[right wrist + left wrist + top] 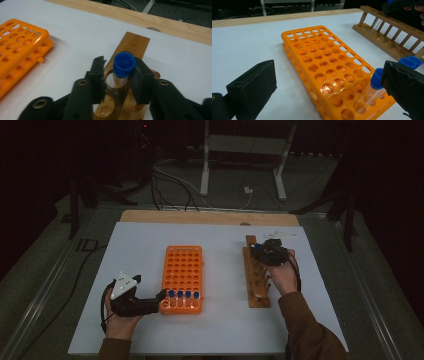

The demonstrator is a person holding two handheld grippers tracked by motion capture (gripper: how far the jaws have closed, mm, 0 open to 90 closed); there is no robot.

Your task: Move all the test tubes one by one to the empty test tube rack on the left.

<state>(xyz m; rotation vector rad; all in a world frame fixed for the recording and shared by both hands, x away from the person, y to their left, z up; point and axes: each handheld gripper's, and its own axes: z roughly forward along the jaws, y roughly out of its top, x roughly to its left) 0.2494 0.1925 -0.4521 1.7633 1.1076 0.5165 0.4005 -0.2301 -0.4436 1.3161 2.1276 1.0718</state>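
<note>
An orange tube rack (182, 262) lies mid-table, with several blue-capped tubes (182, 295) in its near row. My left gripper (159, 299) is at the rack's near left corner, open wide. In the left gripper view its jaws (327, 75) straddle the orange rack (317, 50), and a capped tube (375, 80) stands just beside the right jaw. My right gripper (261, 254) hovers over the far end of the wooden rack (257, 287). Its jaws (116, 77) flank a blue-capped tube (123, 65) that stands in a hole of the wooden rack (136, 43). The right pad is against the glass and a narrow gap shows at the left pad.
A white sheet (225, 320) covers the table, and a bare wooden strip (200, 217) runs along the far edge. Cables (170, 180) and the legs of a metal stand (205, 170) are on the floor beyond. Most holes in the orange rack hold nothing.
</note>
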